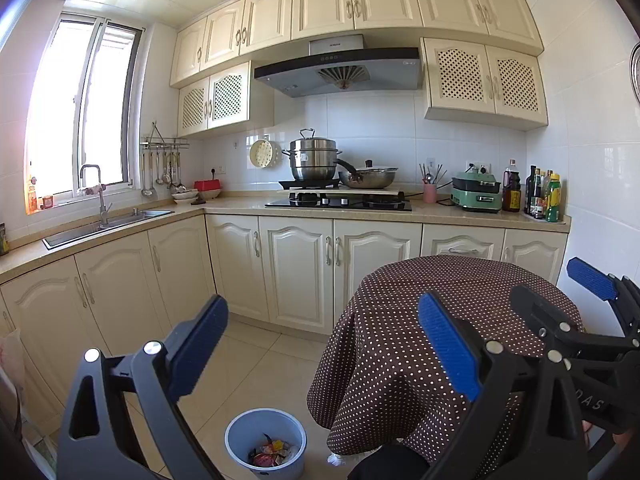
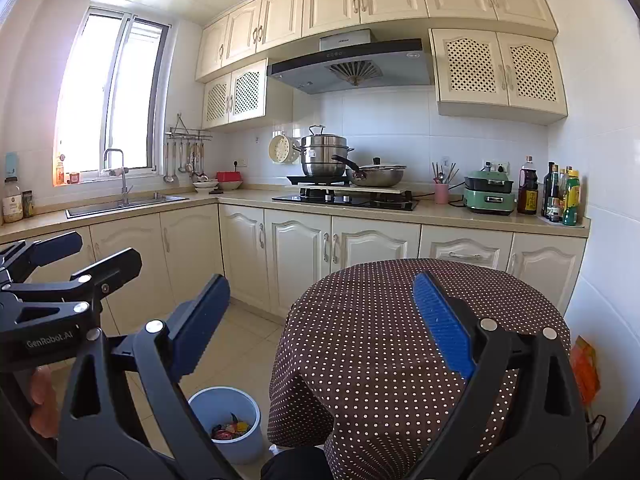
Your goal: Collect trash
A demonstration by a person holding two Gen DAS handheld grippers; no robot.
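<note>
Blue bin (image 1: 265, 446) on floor beside dotted tablecloth (image 1: 440, 320), holding what look like crumpled wrappers (image 1: 269, 453). Left gripper (image 1: 324, 346) and right gripper (image 2: 322, 320) both spread wide, empty.

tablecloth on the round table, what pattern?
The round table's cloth is dark brown with small white polka dots; the right wrist view shows it best.

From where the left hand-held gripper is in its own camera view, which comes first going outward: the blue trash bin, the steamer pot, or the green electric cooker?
From the left hand-held gripper, open and empty:
1. Blue trash bin, on the floor just below, holding wrappers.
2. Steamer pot, on the stove across the kitchen.
3. Green electric cooker, on the far counter to the right.
The last two are too close to call.
</note>
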